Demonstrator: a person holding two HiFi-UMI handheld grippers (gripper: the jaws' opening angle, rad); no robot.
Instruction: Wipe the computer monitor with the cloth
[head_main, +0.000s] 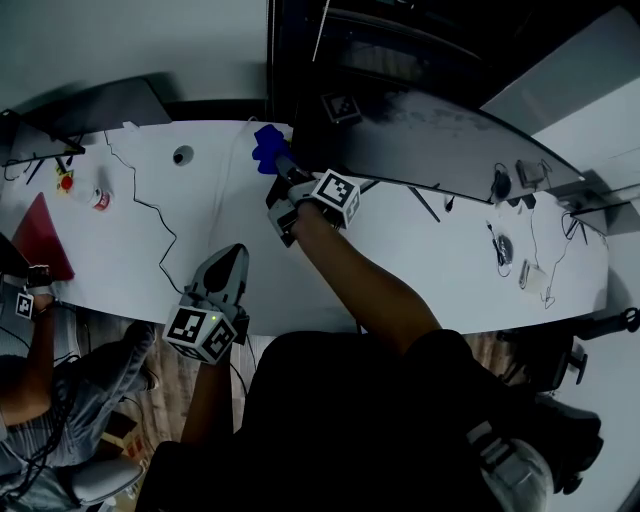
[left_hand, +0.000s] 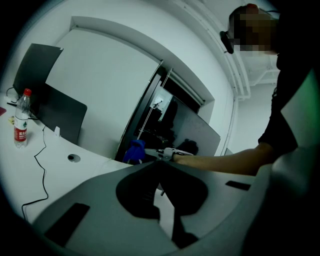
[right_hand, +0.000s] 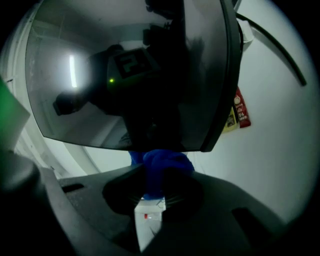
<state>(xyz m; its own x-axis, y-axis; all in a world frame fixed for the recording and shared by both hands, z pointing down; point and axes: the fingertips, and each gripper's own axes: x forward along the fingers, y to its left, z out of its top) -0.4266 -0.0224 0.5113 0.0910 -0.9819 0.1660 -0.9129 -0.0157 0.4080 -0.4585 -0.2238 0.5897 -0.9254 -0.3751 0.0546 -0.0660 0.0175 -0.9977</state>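
On white desk (head_main: 400, 270), cable (head_main: 150, 205) nearby, right claw (head_main: 274, 168) gripping cloth (head_main: 265, 146) at monitor (head_main: 420, 130), left claw (head_main: 235, 253) closed.

The right arm (head_main: 365, 285) is stretched out, going up through the middle of the frame. The right gripper (head_main: 279, 170) has its jaws closed on a blue cloth (right_hand: 162, 166). The left gripper (head_main: 232, 260) is at the lower left and points up. Its jaws are together, with nothing in them. The left arm (head_main: 207, 400) is bent close to the body.

The cloth (head_main: 267, 148) is bright blue against the white desk (head_main: 420, 260). On that desk, the monitor (head_main: 430, 135) is glossy black. Black-and-white square markers pattern the grey left gripper (head_main: 233, 256) and right gripper (head_main: 280, 165).
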